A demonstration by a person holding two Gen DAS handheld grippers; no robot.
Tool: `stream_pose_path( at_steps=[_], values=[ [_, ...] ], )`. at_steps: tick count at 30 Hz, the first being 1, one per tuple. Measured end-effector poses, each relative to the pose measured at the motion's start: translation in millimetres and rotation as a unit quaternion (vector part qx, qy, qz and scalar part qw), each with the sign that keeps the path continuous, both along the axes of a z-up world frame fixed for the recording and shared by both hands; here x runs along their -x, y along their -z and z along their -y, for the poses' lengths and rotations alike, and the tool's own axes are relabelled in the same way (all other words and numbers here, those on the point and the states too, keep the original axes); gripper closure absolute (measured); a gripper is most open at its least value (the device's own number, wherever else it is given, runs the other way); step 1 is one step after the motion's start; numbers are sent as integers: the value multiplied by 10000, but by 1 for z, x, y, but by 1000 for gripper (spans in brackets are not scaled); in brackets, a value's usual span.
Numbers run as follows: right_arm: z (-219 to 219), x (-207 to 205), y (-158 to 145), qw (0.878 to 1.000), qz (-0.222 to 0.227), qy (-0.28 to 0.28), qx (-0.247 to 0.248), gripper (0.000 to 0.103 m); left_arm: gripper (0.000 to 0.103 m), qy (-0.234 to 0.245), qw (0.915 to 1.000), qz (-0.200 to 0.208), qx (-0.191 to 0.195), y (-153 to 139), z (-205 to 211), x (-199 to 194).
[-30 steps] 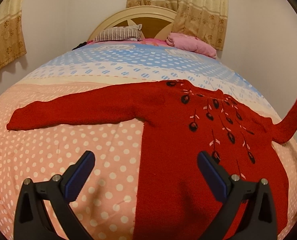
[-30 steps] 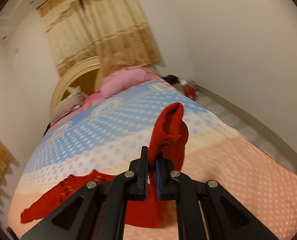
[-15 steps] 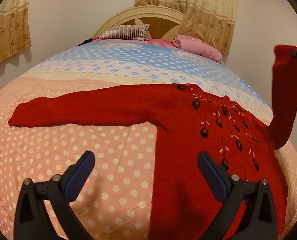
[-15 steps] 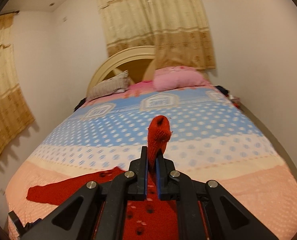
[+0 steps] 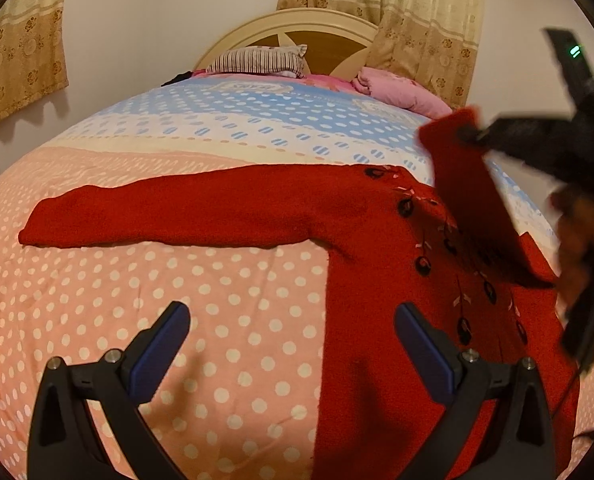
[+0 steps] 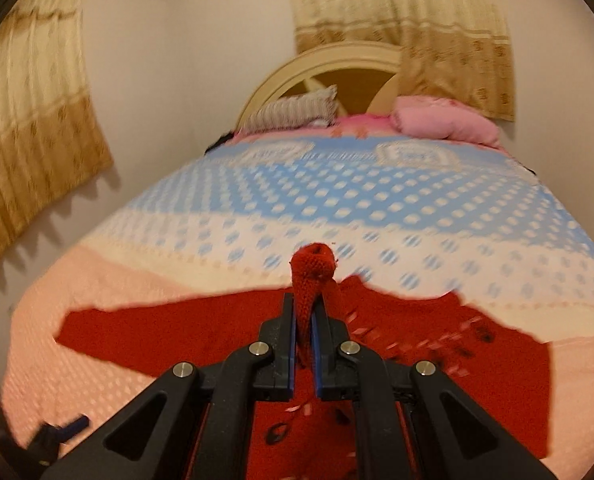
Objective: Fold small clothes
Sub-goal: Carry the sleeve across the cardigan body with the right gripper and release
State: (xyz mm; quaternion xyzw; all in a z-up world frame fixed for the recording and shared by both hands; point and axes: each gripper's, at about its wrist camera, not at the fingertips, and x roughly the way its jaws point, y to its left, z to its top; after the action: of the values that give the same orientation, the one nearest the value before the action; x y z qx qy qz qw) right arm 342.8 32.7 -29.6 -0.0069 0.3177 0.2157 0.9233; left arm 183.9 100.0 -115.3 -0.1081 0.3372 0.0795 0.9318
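Note:
A small red knitted sweater [image 5: 377,240] with dark embroidered flowers lies flat on the bed, its left sleeve [image 5: 169,212] stretched out to the left. My right gripper [image 6: 304,328] is shut on the cuff of the right sleeve [image 6: 311,276] and holds it up over the sweater's body [image 6: 477,360]. In the left wrist view the lifted sleeve [image 5: 469,184] slants across the chest, with the right gripper [image 5: 473,133] at its end. My left gripper [image 5: 291,344] is open and empty, above the bedspread near the sweater's lower left edge.
The bed [image 5: 137,300] has a pink, white and blue polka-dot cover. A striped pillow [image 5: 257,60] and a pink bundle [image 5: 401,92] lie by the headboard [image 5: 321,32]. Curtains hang on the walls left and right. My left gripper shows at the lower left of the right wrist view [image 6: 59,436].
My right gripper has carried the right sleeve up and leftward, from the bed's right side to over the sweater's chest. My left gripper stayed open and drifted slightly left.

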Motion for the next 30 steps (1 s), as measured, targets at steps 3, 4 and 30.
stream_pose_path(
  at_steps=[3,4,30],
  values=[
    [-23,0,41,9969,-498,-576,-195,96,0,50,10000,4,42,2,-1,-1],
    [-26,1,52,9951,-676,-714,-131,95,0,118,9999,18,86,2,-2,-1],
    [252,47,80,9845,-1079,1385,30,42,41,1123,9922,-542,-34,11,40,-132]
  ],
)
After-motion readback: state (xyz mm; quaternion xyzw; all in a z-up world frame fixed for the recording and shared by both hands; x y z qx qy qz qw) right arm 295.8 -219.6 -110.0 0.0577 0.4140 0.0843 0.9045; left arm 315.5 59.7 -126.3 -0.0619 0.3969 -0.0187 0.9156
